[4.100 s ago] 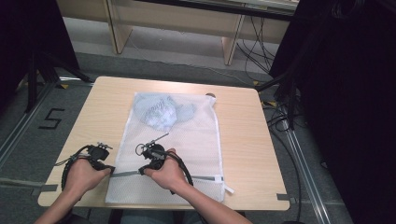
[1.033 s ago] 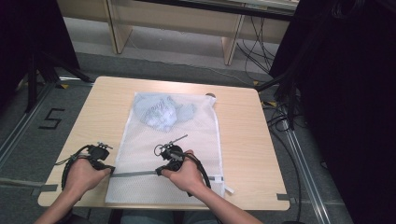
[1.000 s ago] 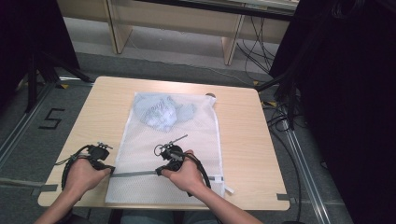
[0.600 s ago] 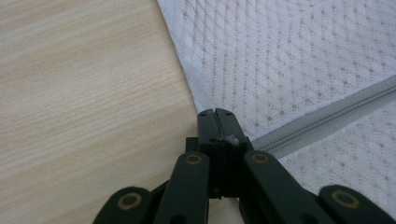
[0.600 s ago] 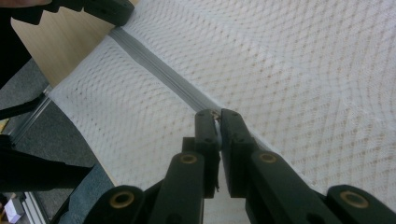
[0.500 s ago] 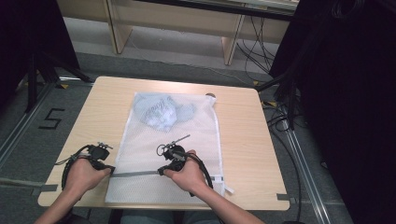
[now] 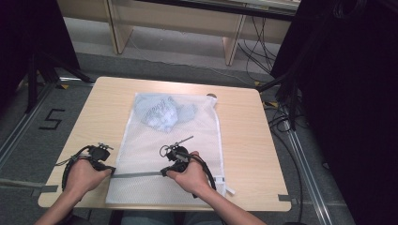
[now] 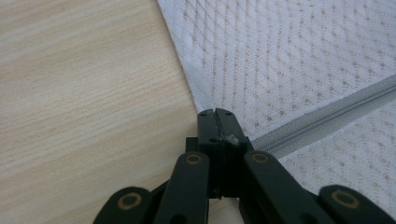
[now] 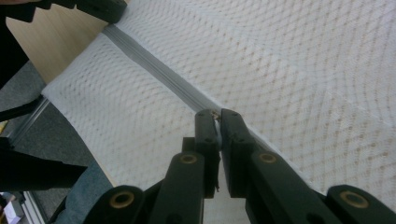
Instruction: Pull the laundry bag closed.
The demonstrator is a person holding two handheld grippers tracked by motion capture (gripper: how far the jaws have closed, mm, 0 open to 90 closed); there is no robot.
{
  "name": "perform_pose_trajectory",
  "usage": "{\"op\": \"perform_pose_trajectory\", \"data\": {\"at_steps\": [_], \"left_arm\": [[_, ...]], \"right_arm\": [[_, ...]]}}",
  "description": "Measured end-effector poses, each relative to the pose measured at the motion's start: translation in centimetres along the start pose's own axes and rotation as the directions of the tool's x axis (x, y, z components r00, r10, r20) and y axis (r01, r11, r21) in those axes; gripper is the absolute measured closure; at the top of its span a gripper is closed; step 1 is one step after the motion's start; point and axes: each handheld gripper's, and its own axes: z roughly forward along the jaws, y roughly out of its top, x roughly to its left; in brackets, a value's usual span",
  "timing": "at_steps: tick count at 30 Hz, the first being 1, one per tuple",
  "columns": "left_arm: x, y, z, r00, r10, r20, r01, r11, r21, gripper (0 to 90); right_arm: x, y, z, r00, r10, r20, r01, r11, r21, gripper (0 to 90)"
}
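Observation:
A white mesh laundry bag (image 7: 187, 136) lies flat on the wooden table (image 7: 244, 136), with a blue garment (image 7: 162, 114) bundled inside its far end. A grey zipper (image 7: 138, 175) runs across the bag near the front edge. My left gripper (image 7: 110, 171) is at the bag's left edge, shut on the zipper's end (image 8: 233, 139); its jaw tips (image 8: 215, 112) meet over the fabric. My right gripper (image 7: 164, 172) is on the zipper line near the bag's middle. Its tips (image 9: 215, 113) pinch a small metal zipper pull, and the closed zipper (image 9: 154, 60) runs away toward the left gripper (image 9: 93, 7).
A white loop tag (image 7: 226, 186) sticks out at the bag's front right corner. Bare table lies to the right and left of the bag. Cables (image 7: 286, 117) trail on the floor at the right, and a "5" mark (image 7: 50, 119) is on the floor at the left.
Since the oldest frame my right gripper has slid right along the zipper, and the grey strip between the grippers is longer. Over the last second neither hand has visibly moved.

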Motion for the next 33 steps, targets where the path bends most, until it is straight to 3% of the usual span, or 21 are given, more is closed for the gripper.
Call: {"op": "perform_pose_trajectory", "data": {"at_steps": [1,7,16,33], "left_arm": [[-0.02,-0.01,0.03,1.0,-0.005,0.0,0.005,1.0,-0.004,89.9],[-0.01,-0.01,0.01,1.0,-0.006,0.001,0.006,1.0,-0.002,90.0],[-0.01,-0.01,0.01,1.0,-0.005,0.001,0.005,1.0,-0.002,89.9],[-0.01,0.0,0.01,1.0,-0.007,0.001,0.007,1.0,-0.002,89.9]], "right_arm": [[-0.17,-0.01,0.05,0.9998,-0.021,-0.001,0.021,1.0,-0.017,87.0],[-0.36,-0.3,-0.19,1.0,0.006,0.001,-0.006,1.0,-0.005,87.0],[-0.47,-0.53,-0.4,0.9997,-0.021,0.007,0.022,1.0,-0.02,87.0],[-0.84,-0.97,-0.85,0.9997,-0.002,0.026,0.002,1.0,-0.015,87.0]]}}
